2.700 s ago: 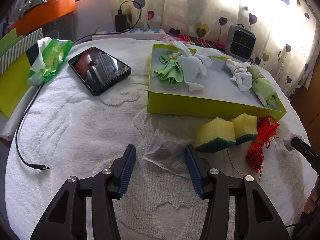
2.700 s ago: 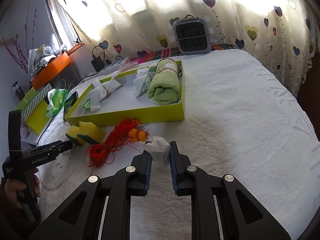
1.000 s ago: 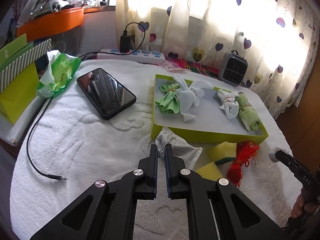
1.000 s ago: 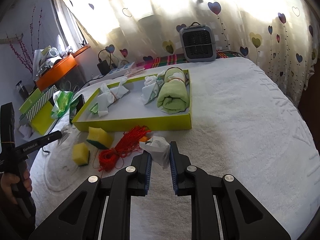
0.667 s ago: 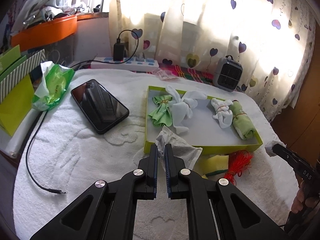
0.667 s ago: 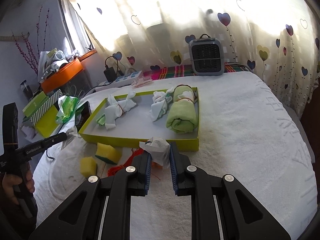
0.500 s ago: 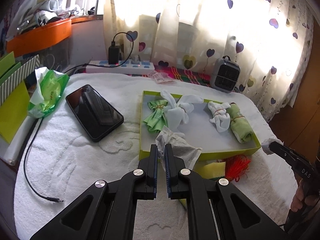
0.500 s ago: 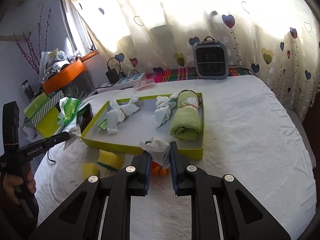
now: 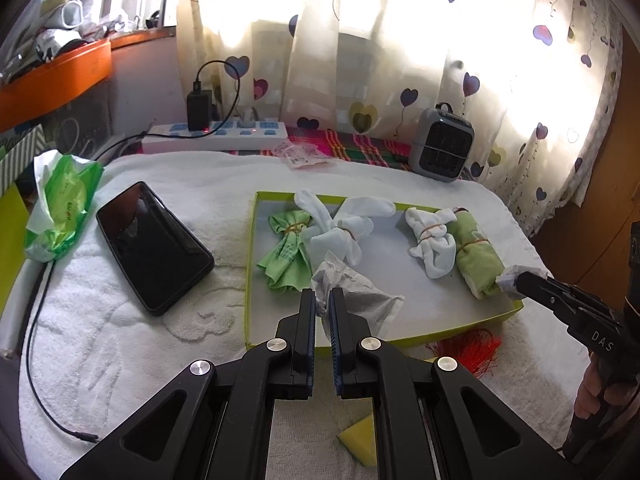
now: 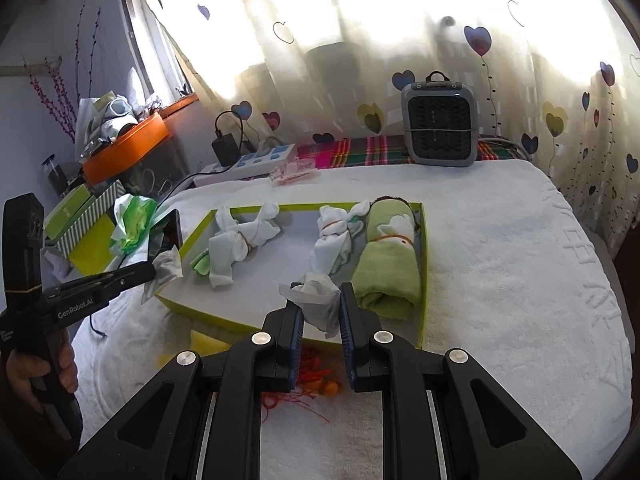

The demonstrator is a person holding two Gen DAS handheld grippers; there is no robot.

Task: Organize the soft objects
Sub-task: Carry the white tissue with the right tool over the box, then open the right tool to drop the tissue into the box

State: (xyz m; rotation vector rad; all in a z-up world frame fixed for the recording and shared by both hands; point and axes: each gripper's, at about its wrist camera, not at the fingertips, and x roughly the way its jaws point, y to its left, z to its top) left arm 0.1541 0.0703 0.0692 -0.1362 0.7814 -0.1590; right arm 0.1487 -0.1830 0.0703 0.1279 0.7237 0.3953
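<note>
Both claws are clamped on crumpled stuff: left claw [image 9: 322,308] on a grey-white wipe [image 9: 356,294], right claw [image 10: 320,312] on a white tissue wad [image 10: 316,298]. Both hang over the near edge of the yellow-green tray [image 10: 421,312] on the bed. I'd carry them further in, drop into the bare grey middle, clear of the sock bundles [image 10: 236,242] and the rolled green towel [image 10: 390,276].

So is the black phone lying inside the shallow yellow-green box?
No, the black phone lies on the white towel, outside the left wall of the shallow yellow-green box.
</note>
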